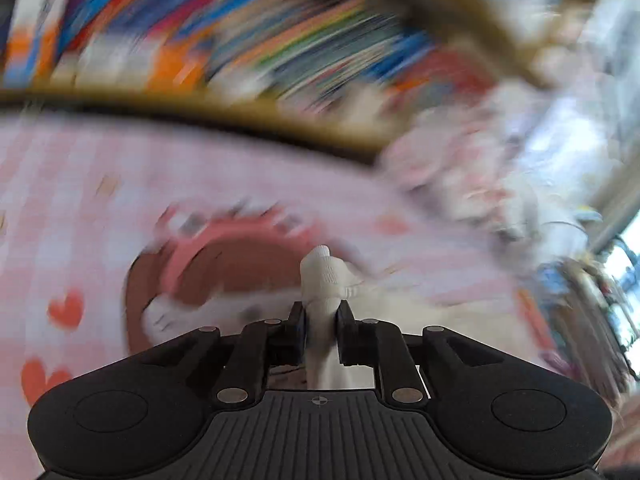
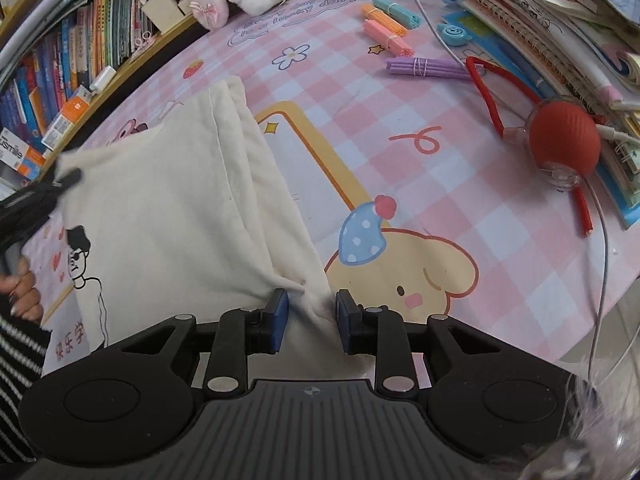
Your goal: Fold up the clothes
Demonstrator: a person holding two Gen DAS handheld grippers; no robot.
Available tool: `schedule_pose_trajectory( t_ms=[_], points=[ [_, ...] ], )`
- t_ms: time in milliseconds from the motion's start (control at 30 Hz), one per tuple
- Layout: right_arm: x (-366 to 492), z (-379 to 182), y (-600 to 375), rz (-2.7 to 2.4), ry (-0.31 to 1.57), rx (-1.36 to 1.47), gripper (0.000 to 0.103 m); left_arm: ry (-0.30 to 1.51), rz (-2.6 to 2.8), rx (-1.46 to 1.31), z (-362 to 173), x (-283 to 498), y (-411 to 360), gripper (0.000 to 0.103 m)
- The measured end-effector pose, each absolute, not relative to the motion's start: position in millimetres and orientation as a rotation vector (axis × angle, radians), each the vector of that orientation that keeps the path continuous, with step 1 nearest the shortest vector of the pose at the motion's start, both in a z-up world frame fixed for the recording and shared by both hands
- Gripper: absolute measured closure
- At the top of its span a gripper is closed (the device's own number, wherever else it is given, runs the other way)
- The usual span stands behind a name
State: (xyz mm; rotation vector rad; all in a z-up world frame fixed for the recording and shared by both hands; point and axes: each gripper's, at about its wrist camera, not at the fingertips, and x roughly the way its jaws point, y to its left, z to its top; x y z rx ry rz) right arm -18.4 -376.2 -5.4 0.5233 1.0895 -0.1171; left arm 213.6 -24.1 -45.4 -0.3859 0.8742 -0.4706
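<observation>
Both tongs pinch the cream garment (image 2: 176, 200) on the worktop (image 2: 400, 152).
Left tongs (image 1: 322, 312) and right tongs (image 2: 311, 316) each clamp bunched cloth; shelf (image 2: 100, 76) holds books (image 2: 68, 52).

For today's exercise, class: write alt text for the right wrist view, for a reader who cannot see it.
The right tool pinches a corner of a cream shirt lying on a pink checked tablecloth. The left tool holds the shirt's far corner. A red ball, bundled sticks and stacked books lie beyond.
</observation>
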Motion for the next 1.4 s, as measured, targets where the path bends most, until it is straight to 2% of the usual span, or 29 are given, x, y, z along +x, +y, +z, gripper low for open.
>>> schedule_pose_trajectory(
  t_ms=[100, 167, 233, 600, 700, 767, 833, 1000, 1267, 1400],
  points=[
    [-16, -4, -371, -0.123, 1.098, 0.487, 0.077, 0.891, -0.517, -0.64, -60, 219, 2, 0.072],
    [-16, -4, -368, -0.129, 1.097, 0.471, 0.077, 0.881, -0.541, -0.644, -59, 211, 9, 0.053],
    [-17, -4, -366, -0.134, 1.093, 0.463, 0.076, 0.883, -0.552, -0.587, -59, 198, 13, 0.046],
    [-21, -4, -358, -0.169, 1.06, 0.45, 0.075, 0.941, -0.591, -0.524, -55, 125, -1, 0.045],
    [-24, -5, -357, -0.179, 1.038, 0.454, 0.075, 0.936, -0.555, -0.438, -50, 117, -18, 0.05],
    [-26, -5, -356, -0.187, 1.026, 0.456, 0.075, 0.954, -0.533, -0.387, -49, 115, -27, 0.086],
    [-26, -5, -355, -0.194, 1.023, 0.458, 0.075, 0.961, -0.53, -0.374, -49, 116, -29, 0.096],
    [-27, -5, -348, -0.196, 1.023, 0.46, 0.075, 0.869, -0.59, -0.218, -29, 103, -27, 0.098],
    [-22, -7, -306, -0.05, 1.041, 0.397, 0.075, 0.905, -0.48, -0.326, -40, 113, 19, 0.098],
    [-17, -6, -283, 0.003, 1.042, 0.272, 0.071, 0.916, -0.459, -0.39, -42, 108, 32, 0.089]
  ],
)
